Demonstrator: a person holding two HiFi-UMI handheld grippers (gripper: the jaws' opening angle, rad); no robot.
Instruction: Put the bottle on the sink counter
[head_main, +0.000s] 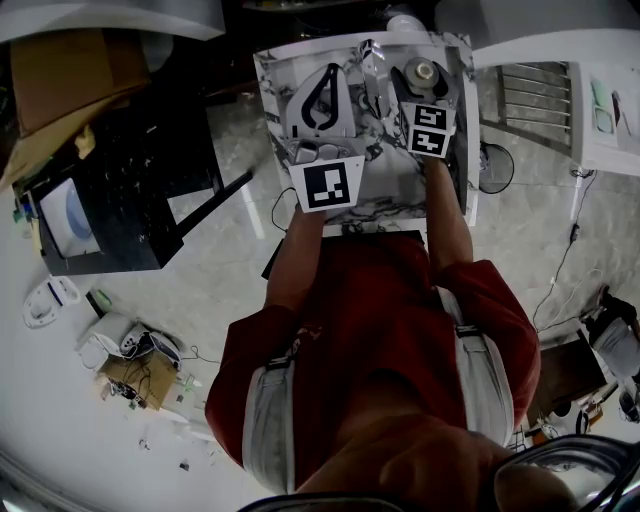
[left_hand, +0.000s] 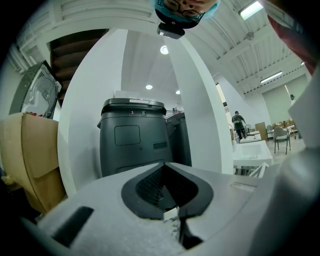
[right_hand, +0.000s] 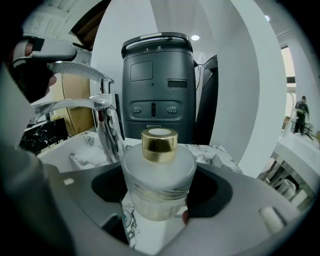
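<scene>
A frosted glass bottle (right_hand: 159, 172) with a gold cap stands upright between the jaws of my right gripper (right_hand: 160, 192), which is shut on it. The bottle hangs just above the white marble sink counter (right_hand: 222, 151), beside the chrome faucet (right_hand: 102, 107). In the head view, the right gripper (head_main: 420, 88) carries the bottle (head_main: 420, 72) over the counter's (head_main: 272, 85) right part, right of the faucet (head_main: 372, 68). My left gripper (head_main: 323, 85) hovers over the counter's left part. In its own view the left gripper (left_hand: 167, 171) is shut with nothing in it.
A tall dark grey bin-like unit (right_hand: 157, 85) stands behind the counter, also in the left gripper view (left_hand: 132, 142). Cardboard boxes (left_hand: 30, 160) sit to the left. A black cabinet (head_main: 110, 200) stands on the floor left of the person.
</scene>
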